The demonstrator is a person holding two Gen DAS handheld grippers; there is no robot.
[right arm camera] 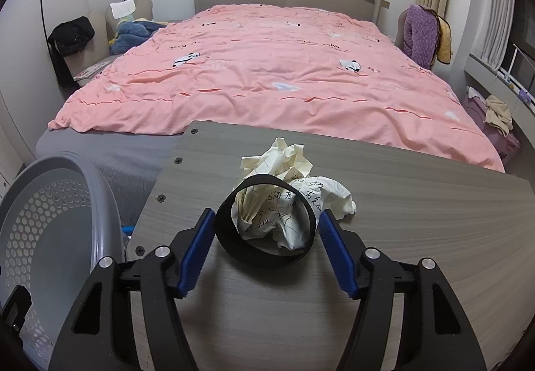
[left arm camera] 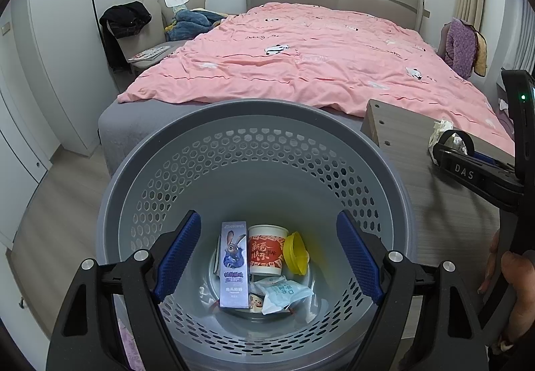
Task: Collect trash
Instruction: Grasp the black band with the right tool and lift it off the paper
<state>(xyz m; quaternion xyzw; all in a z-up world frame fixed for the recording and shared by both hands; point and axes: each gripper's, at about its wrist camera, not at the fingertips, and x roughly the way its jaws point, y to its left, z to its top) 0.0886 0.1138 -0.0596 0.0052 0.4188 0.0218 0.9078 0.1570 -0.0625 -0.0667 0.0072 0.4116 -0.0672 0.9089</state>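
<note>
A black ring [right arm camera: 234, 237] lies on the grey wooden table [right arm camera: 401, 237] with crumpled written-on paper [right arm camera: 287, 167] stuffed through it and piled behind it. My right gripper [right arm camera: 266, 220] straddles the ring, its blue pads [right arm camera: 197, 250] lying against the ring's two sides. The left wrist view shows the same gripper [left arm camera: 448, 150] at the far right, at the ring and paper [left arm camera: 441, 128]. My left gripper [left arm camera: 269, 220] hangs open over the grey perforated basket [left arm camera: 254, 110], nothing between its pads. In the basket lie a purple box [left arm camera: 234, 264], a red paper cup [left arm camera: 267, 250], a yellow lid [left arm camera: 296, 252] and a white wrapper [left arm camera: 284, 294].
The basket [right arm camera: 97, 177] stands just left of the table's left edge. Behind both is a bed with a pink duvet [right arm camera: 267, 77]. Chairs with clothes [right arm camera: 72, 33] stand at the back left, a purple garment [right arm camera: 421, 33] at the back right. A hand [left arm camera: 511, 287] holds the right gripper's handle.
</note>
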